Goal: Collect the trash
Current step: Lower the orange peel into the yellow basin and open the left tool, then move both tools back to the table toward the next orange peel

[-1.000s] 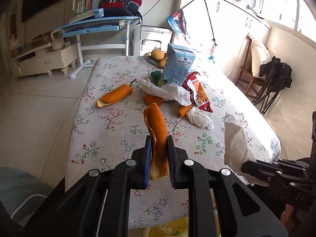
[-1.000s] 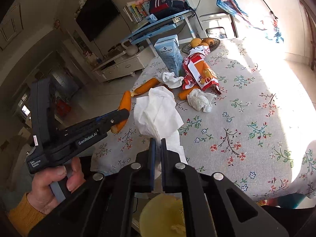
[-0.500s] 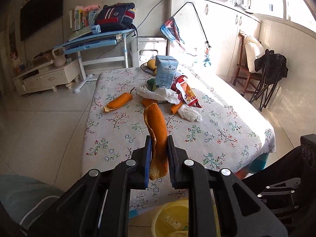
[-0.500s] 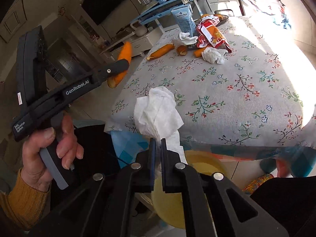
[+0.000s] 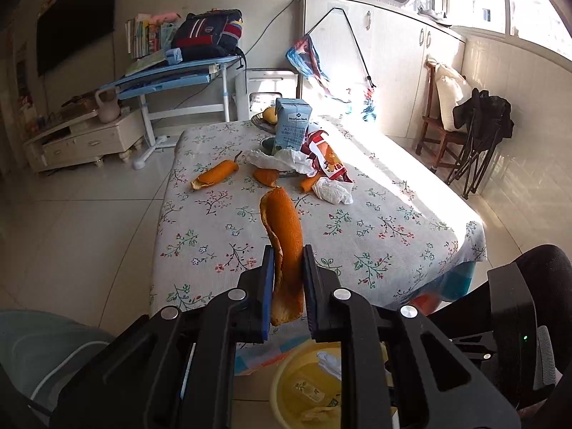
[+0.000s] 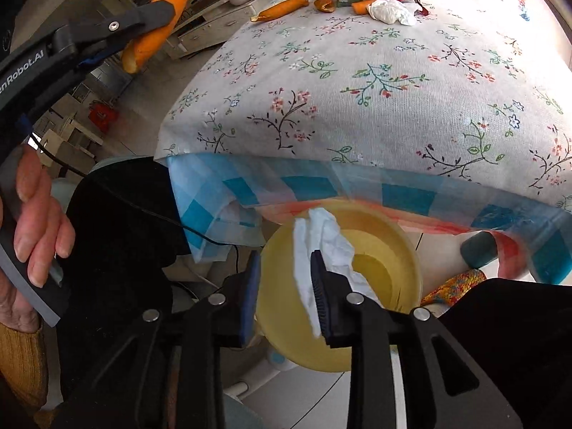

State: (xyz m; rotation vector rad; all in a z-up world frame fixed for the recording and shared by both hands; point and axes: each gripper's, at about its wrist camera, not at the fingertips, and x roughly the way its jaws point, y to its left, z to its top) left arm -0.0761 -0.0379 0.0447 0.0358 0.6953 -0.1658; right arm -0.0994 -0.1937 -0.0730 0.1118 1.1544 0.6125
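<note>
Peel, long and orange, stands pinched upright in the left gripper above the floral table's six o'clock edge, while the right gripper, jaws just spreading, releases white tissue over the yellow bin.

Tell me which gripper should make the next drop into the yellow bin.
Left, probably. The left gripper is clamped on an orange peel, near the yellow bin. The right gripper has just been opening; its tissue hangs loose over the bin.
</note>
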